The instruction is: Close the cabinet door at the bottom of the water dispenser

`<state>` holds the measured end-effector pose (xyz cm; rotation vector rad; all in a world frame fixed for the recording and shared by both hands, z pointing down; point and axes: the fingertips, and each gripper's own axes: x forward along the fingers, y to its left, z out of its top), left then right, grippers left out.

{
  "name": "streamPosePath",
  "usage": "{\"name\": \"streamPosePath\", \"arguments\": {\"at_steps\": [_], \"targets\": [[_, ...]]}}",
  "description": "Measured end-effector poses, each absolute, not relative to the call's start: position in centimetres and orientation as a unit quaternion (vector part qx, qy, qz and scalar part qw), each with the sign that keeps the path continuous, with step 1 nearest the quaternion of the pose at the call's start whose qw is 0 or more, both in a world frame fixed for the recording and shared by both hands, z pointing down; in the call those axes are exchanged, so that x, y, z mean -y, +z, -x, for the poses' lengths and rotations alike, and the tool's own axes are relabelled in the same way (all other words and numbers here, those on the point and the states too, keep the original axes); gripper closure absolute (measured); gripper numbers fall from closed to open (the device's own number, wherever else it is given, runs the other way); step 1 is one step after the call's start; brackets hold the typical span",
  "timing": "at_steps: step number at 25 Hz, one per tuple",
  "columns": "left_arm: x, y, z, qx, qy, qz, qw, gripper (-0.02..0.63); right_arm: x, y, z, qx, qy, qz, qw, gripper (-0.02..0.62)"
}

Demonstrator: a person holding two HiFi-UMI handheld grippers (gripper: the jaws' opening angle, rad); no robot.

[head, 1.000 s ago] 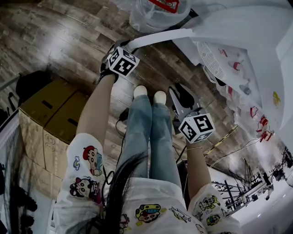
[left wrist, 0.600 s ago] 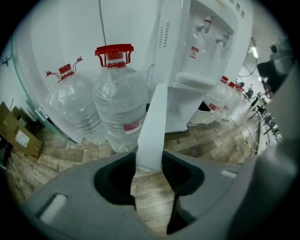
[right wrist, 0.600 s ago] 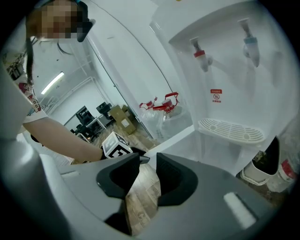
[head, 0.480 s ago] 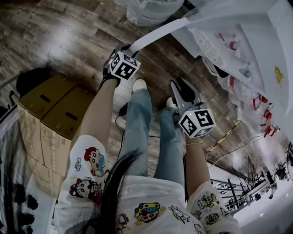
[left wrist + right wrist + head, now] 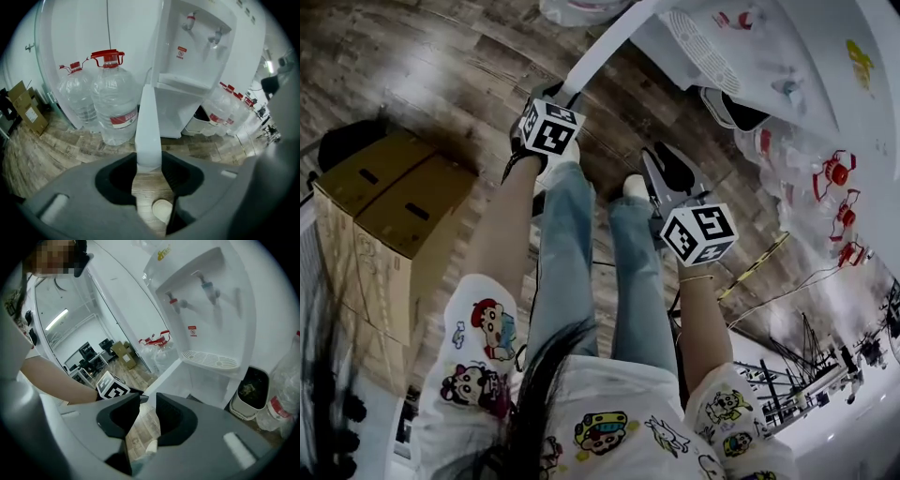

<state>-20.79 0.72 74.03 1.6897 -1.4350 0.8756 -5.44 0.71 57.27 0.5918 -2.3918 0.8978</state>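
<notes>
Straddling the free edge of the cabinet door [image 5: 148, 126]: your left gripper [image 5: 149, 164]. Its fingers [image 5: 117, 176] stand at a middling gap and have just been closing, one pad on each face of the thin white panel and seemingly touching both. Judged purpose: a pinch on the edge lets you steer the door without it slipping away.

Cabinet door: white, upright, seen edge-on. It is hinged at the foot of the water dispenser [image 5: 197, 61] and stands open, swung out over the wooden floor [image 5: 70, 145], not yet against the cabinet front.

Right gripper [image 5: 147, 401]: your fingers [image 5: 176, 420] are wide, having eased slightly closer, with only floor between them. It hangs beside your leg, apart from the door. Judged a spare hand, ready to press the panel home.

Water dispenser: white, two taps above a drip tray [image 5: 211, 359].

Water bottles [image 5: 115, 101]: two large clear ones with red caps on the floor beside the dispenser, apparently outside the door's arc.

Bin [image 5: 253, 392]: small and white, on the floor at the dispenser's other side.

Cardboard boxes [image 5: 384, 202]: at your left, well apart from the door.

Remaining, as judged: bring the edge round to the cabinet front, then let go.
</notes>
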Motion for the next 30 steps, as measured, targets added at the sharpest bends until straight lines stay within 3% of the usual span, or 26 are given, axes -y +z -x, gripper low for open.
{"name": "streamPosePath", "arguments": {"at_steps": [21,30], "targets": [[0.0,73.9,9.5,0.642,0.264,-0.588,0.415,0.441,0.6,58.4,-7.2,0.871,0.338,-0.271,0.231,0.474],[1.0,73.9,5.7,0.632,0.282,-0.585,0.423,0.434,1.2,58.3,-11.4,0.867,0.354,-0.278,0.215,0.476]]}}
